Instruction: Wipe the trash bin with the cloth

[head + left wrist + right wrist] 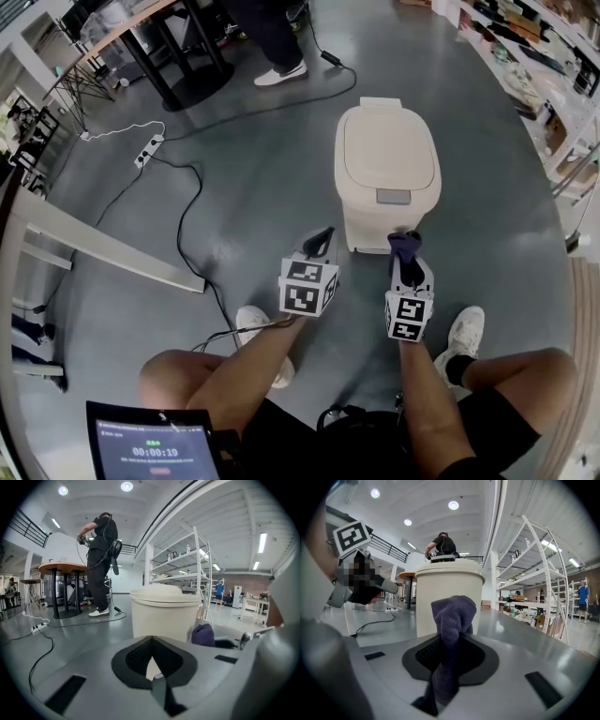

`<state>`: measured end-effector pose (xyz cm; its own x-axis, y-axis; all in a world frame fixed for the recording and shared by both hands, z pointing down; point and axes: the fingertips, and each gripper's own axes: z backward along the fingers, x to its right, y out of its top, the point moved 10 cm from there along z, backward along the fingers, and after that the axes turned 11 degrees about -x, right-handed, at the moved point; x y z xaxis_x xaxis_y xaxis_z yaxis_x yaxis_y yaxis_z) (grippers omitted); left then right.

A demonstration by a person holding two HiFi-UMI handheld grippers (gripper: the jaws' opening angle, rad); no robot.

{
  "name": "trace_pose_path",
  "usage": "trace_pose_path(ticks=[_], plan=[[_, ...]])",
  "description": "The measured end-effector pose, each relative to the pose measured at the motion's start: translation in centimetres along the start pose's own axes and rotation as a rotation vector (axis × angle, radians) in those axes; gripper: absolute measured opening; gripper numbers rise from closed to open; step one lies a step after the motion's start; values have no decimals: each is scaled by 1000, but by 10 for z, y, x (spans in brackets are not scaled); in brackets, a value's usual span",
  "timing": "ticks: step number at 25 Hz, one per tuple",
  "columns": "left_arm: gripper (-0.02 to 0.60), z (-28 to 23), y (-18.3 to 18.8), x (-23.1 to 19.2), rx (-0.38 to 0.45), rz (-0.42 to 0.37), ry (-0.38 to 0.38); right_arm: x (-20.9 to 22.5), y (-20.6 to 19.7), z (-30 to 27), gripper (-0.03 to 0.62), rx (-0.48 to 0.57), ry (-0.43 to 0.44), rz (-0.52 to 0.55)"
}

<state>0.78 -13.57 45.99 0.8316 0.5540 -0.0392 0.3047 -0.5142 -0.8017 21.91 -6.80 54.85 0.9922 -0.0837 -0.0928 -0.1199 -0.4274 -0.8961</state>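
While right gripper (405,251) is clamping cloth (451,620), left gripper (321,240) sitting closed and empty, I'm advising pressing it flat on trash bin (387,159) front.

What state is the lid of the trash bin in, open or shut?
Shut. The lid lies flat on the trash bin, and the left gripper view shows it seated on the body with no gap.

The trash bin (387,159) stands just ahead; bare floor (487,187) lies to its right, a cable (179,225) to its left.
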Motion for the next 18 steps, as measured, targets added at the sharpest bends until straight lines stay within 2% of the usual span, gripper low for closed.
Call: trace_pose_path(ticks=[9,15,18], plan=[[0,21,-16,-26,-6,43,26,-84,-7,-23,80,6,154,17],[0,27,-26,-35,-10,32,26,-120,-9,-39,80,-18,197,37],[0,28,-27,-38,-16,49,34,-124,-8,-39,80,-25,222,48]])
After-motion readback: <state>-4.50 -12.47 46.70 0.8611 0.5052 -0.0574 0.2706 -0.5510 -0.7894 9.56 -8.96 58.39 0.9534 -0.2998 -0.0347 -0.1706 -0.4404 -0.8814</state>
